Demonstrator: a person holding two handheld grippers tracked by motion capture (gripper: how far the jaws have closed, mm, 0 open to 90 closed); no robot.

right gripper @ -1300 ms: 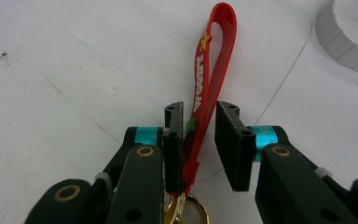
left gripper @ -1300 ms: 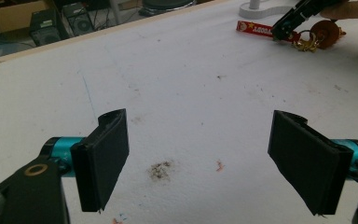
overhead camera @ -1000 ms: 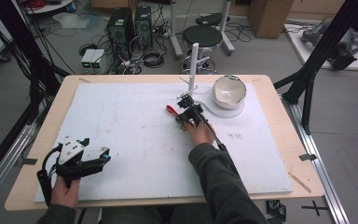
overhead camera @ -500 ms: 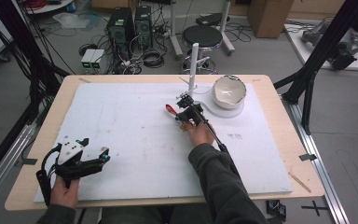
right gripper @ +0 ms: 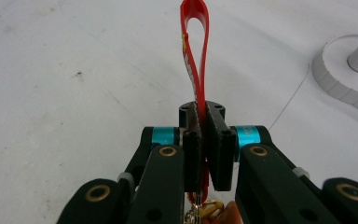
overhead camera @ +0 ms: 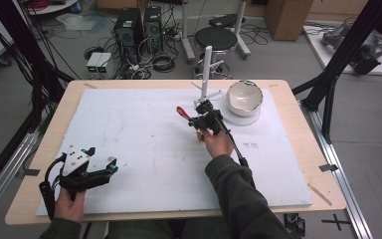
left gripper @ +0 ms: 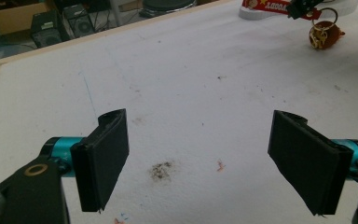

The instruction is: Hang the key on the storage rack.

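Red and flat, a looped fabric strap (right gripper: 196, 42) sticks out from the right gripper (right gripper: 204, 140), whose black jaws are clamped on it above the middle of the scuffed white foam board (overhead camera: 144, 144). A brass ring and small brown charm (left gripper: 323, 33) dangle underneath. Near the board's front left corner, the left gripper (left gripper: 214, 158) is spread wide, grasping nothing. A glossy white bowl (overhead camera: 244, 96) sits tilted beside a slim white post (overhead camera: 207, 69).

The left gripper (overhead camera: 110, 167) is resting near the table's front left corner with its jaws standing wide apart, while the right gripper (overhead camera: 193, 118) is reaching toward the table's back edge, jaws pressing together on a red strap (right gripper: 195, 42)
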